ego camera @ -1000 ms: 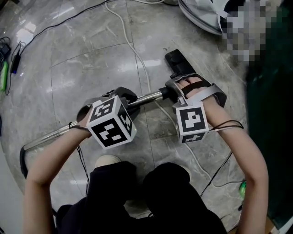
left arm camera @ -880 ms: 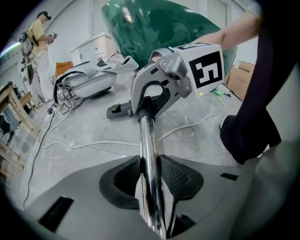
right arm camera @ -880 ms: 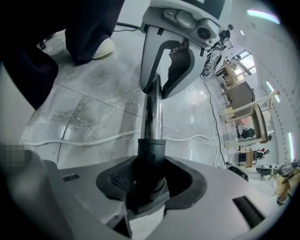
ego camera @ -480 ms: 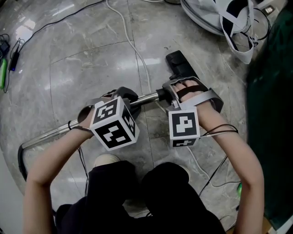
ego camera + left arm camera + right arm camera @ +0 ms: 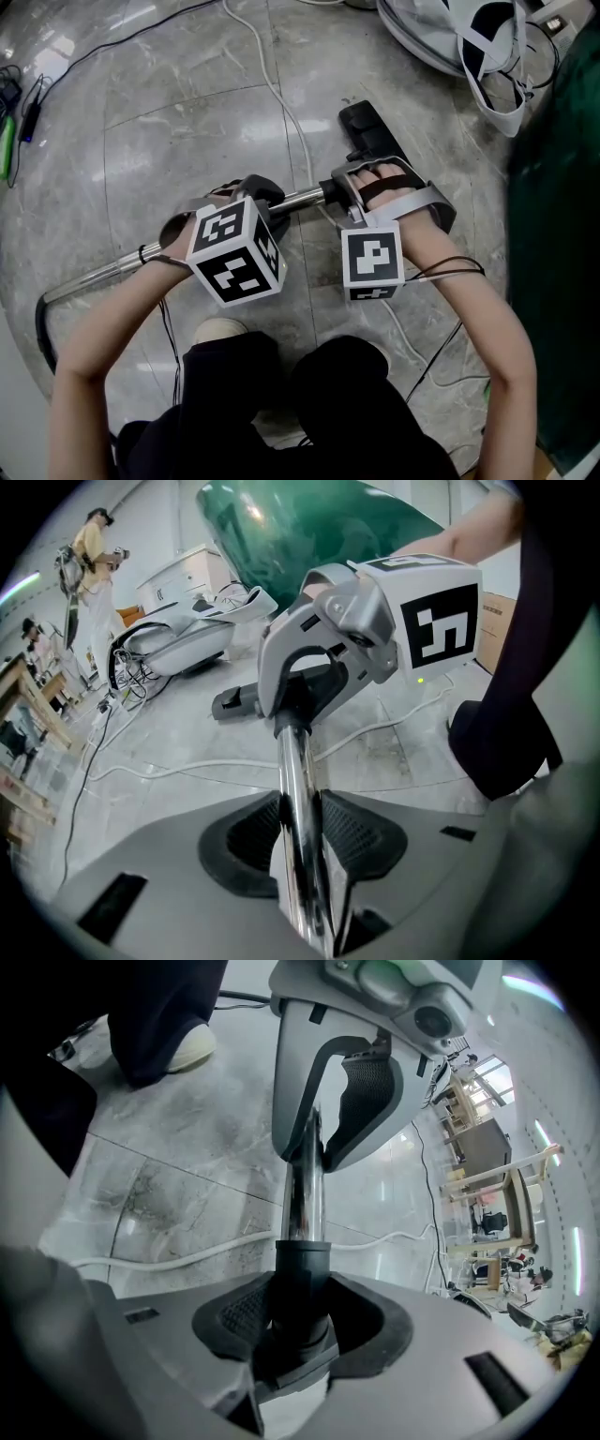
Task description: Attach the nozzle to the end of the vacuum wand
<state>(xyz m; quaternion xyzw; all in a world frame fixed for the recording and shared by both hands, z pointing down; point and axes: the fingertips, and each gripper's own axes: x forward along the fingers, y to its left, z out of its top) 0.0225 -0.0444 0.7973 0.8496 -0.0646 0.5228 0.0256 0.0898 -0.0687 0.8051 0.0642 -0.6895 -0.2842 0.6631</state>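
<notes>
A chrome vacuum wand lies slanted above the marble floor, its black curved handle end at lower left. My left gripper is shut on the wand; in the left gripper view the tube sits pinched between both black pads. My right gripper is shut on the black nozzle's collar, which sits over the wand's end. The nozzle's flat black head points away to the upper right. Each gripper shows in the other's view, the right gripper and the left gripper.
A white cable crosses the floor under the wand. Black cables and a green tool lie at far left. A white-grey machine with straps sits at top right, a dark green mass at right. My legs and a shoe are below.
My right gripper has edged a little to the left along the wand with the nozzle collar. The left gripper and the wand have stayed put.
</notes>
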